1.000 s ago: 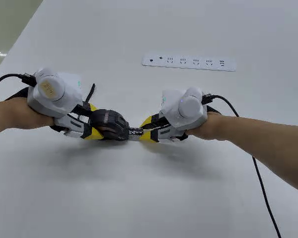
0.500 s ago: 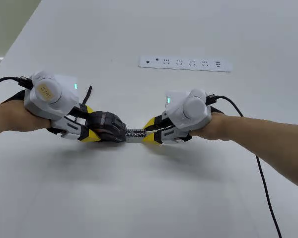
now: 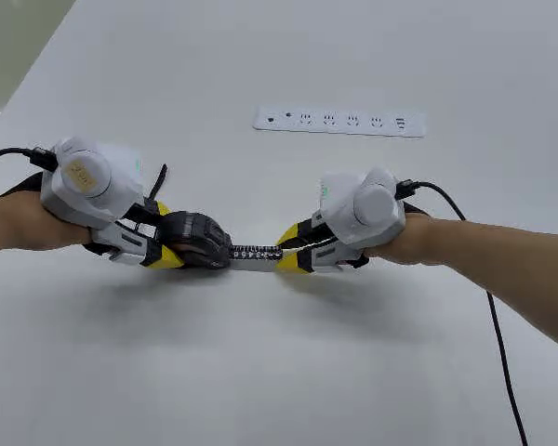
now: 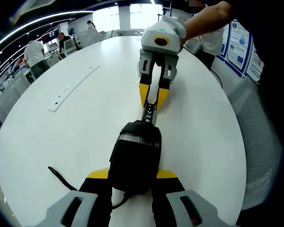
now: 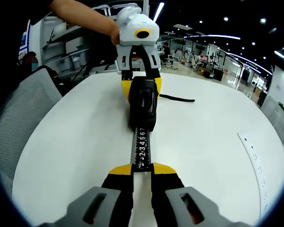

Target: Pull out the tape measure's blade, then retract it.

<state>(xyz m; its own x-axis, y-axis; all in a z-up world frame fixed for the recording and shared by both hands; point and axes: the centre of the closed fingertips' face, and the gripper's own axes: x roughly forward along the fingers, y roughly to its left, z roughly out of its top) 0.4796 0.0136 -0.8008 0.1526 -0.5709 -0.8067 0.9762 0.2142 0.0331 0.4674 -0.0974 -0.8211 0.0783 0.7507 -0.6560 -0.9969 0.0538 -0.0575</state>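
A black tape measure case (image 3: pixel 197 240) (image 4: pixel 135 156) (image 5: pixel 143 101) rests on the white table, and my left gripper (image 3: pixel 165 253) (image 4: pixel 131 176) is shut on it. A short length of numbered blade (image 3: pixel 256 252) (image 5: pixel 141 149) (image 4: pixel 149 112) runs out of the case toward the right. My right gripper (image 3: pixel 290 251) (image 5: pixel 141 169) is shut on the blade's end, its yellow fingertips (image 5: pixel 119 170) pinching the tip. The two grippers face each other across the blade.
A white power strip (image 3: pixel 339 121) (image 4: pixel 73 85) (image 5: pixel 258 165) lies farther back on the table. The case's black wrist strap (image 5: pixel 176 99) trails behind the left gripper. Cables (image 3: pixel 488 307) run from both grippers. Bare tabletop surrounds the work; office chairs and people stand beyond the table.
My right gripper has drawn away to the right with the blade end, so more of the numbered blade shows between the grippers. The left gripper holds the case nearly still.
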